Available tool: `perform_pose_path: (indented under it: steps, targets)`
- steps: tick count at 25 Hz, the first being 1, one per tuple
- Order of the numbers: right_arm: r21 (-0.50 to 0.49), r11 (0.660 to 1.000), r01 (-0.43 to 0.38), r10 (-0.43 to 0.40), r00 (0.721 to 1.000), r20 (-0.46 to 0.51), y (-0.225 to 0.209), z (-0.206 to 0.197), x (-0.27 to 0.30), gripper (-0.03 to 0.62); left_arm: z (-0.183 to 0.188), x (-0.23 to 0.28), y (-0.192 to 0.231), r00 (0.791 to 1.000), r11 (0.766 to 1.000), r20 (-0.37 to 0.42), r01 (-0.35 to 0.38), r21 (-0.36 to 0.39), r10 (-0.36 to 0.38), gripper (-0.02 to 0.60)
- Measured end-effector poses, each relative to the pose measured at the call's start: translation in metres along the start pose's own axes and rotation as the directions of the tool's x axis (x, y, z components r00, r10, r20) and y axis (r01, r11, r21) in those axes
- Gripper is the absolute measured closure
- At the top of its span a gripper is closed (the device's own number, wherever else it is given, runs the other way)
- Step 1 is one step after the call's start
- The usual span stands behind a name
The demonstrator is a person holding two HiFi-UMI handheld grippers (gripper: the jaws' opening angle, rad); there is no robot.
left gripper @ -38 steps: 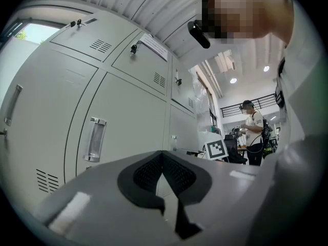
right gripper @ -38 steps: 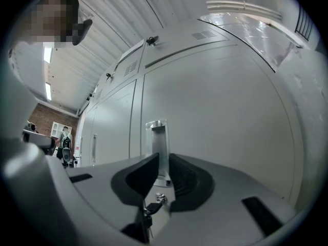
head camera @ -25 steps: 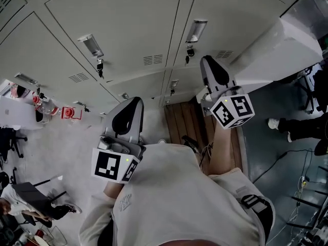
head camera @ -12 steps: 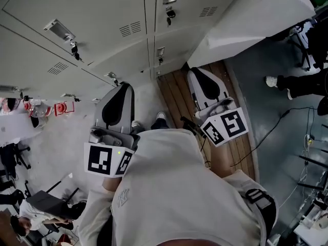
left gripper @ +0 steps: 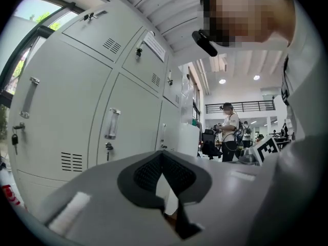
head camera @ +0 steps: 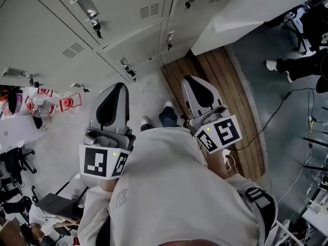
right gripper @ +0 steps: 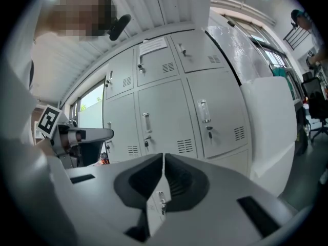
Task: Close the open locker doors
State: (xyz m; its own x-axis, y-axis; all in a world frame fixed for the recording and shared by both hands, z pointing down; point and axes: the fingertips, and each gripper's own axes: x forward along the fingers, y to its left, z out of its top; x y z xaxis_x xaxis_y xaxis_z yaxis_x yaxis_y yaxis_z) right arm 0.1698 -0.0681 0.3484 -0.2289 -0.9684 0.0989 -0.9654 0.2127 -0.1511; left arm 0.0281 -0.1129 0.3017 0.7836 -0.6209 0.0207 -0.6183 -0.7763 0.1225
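Observation:
A bank of pale grey lockers [head camera: 118,14] fills the top of the head view, its doors flat and shut, with keys hanging in the locks. At the right end, one open locker door [head camera: 256,9] stands out from the row as a white panel; the right gripper view has this open door [right gripper: 266,122] at its right edge. My left gripper [head camera: 114,86] and my right gripper [head camera: 190,79] are both held back from the lockers, touching nothing. Each is shut and empty: the left gripper [left gripper: 163,152] and right gripper [right gripper: 163,155] have their jaws together.
A wooden platform [head camera: 220,86] lies on the floor below the open door. Cables [head camera: 277,122] trail across the grey floor at right, near a person's legs [head camera: 302,65]. Red items [head camera: 69,102] and a chair [head camera: 51,204] are at left. Another person [left gripper: 229,132] stands further off.
Both grippers have drawn back from the lockers and sit lower in the head view. The right gripper has left the open door's edge. The door still stands out.

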Motion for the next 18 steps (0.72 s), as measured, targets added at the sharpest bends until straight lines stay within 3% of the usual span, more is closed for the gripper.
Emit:
perform_pose_path:
  steps: [8, 18]
  targets:
    - [-0.014, 1.000, 0.013, -0.012, 0.999, 0.035, 0.078, -0.002, -0.011, 0.576, -0.003, -0.064, 0.025, 1.000, 1.000, -0.007, 0.030, 0.009, -0.030, 0.574]
    - [-0.042, 0.999, 0.000, 0.002, 0.999, 0.046, 0.122, 0.000, -0.011, 0.576, 0.000, -0.094, 0.040, 0.999, 0.999, 0.010, 0.034, 0.004, -0.034, 0.574]
